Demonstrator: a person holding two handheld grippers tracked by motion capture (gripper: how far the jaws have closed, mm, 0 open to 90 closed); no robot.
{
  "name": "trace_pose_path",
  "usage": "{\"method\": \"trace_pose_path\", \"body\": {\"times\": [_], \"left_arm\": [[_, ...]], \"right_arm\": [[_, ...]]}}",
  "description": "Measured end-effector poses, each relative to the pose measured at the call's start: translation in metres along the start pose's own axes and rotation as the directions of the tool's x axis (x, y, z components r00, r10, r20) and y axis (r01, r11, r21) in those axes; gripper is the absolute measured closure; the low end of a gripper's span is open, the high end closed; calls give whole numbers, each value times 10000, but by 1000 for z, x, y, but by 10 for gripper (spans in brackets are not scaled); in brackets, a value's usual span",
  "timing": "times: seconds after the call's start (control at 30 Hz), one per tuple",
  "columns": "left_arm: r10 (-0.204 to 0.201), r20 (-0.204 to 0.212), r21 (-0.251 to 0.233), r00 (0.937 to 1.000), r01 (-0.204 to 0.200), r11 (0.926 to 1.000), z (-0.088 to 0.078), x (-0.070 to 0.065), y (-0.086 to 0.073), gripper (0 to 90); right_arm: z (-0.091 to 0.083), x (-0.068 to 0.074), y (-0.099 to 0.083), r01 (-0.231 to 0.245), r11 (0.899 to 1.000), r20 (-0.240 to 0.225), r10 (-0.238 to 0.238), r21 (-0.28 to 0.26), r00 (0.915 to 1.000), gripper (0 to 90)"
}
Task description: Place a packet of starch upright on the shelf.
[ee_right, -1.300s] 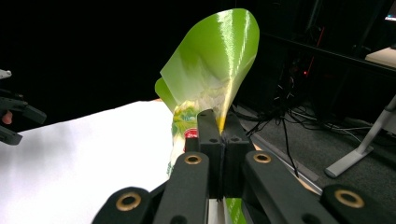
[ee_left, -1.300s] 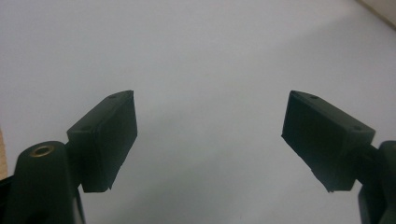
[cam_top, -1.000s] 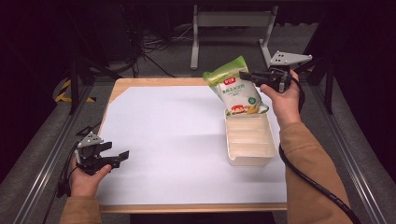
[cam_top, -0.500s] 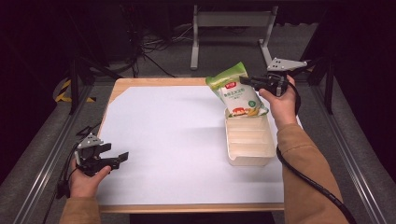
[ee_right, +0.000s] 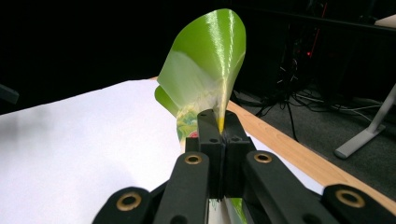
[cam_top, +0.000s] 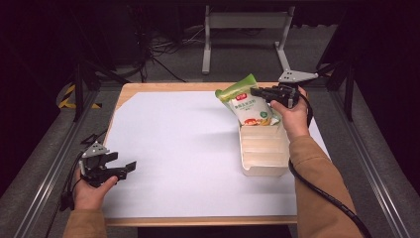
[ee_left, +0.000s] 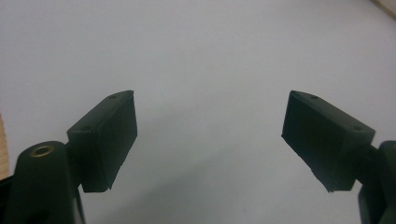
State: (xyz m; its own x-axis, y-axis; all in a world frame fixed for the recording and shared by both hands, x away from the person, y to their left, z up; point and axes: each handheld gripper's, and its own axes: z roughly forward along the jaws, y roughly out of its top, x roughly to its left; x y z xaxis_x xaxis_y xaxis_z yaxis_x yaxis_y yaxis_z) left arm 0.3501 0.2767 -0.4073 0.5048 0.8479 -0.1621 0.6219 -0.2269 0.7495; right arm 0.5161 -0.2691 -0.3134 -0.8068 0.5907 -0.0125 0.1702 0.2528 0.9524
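Observation:
A green and white snack bag (cam_top: 245,101) hangs tilted at the far right of the table, its lower end at the far end of a cream ribbed tray (cam_top: 262,151). My right gripper (cam_top: 257,92) is shut on the bag's upper edge. In the right gripper view the jaws meet on the folded green film (ee_right: 205,74), pinched at the right gripper (ee_right: 220,128). My left gripper (cam_top: 128,167) rests low at the near left of the white sheet (cam_top: 178,144), held in a hand. Its black pads (ee_left: 109,135) stand wide apart over bare white paper; the left gripper (ee_left: 210,140) holds nothing.
The wooden table edge (cam_top: 163,87) shows beyond the white sheet. Metal rails (cam_top: 49,168) run along both sides. A grey stand (cam_top: 245,22) and cables lie on the floor behind the table. A thick cable trails from the right gripper along the sleeve (cam_top: 317,183).
My right gripper has sunk with the bag, bringing its lower end down toward the tray's far end. The left gripper has stayed where it was.

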Motion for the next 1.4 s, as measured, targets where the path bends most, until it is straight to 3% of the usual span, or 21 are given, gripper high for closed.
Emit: {"method": "trace_pose_path", "body": {"times": [0.6,1.17,1.4], "left_arm": [[97,14,53,10000,-97,9999,4,-2,2,187],[118,43,106,9999,-118,9999,5,-3,2,186],[97,27,50,9999,-97,9999,5,-2,3,187]], "right_arm": [[-29,-12,-32,-747,9970,330,754,-220,9966,888],[-49,-15,-49,-1122,9926,940,1076,453,9897,879],[-49,-14,-47,-1290,9907,1108,1235,442,9861,743]]}}
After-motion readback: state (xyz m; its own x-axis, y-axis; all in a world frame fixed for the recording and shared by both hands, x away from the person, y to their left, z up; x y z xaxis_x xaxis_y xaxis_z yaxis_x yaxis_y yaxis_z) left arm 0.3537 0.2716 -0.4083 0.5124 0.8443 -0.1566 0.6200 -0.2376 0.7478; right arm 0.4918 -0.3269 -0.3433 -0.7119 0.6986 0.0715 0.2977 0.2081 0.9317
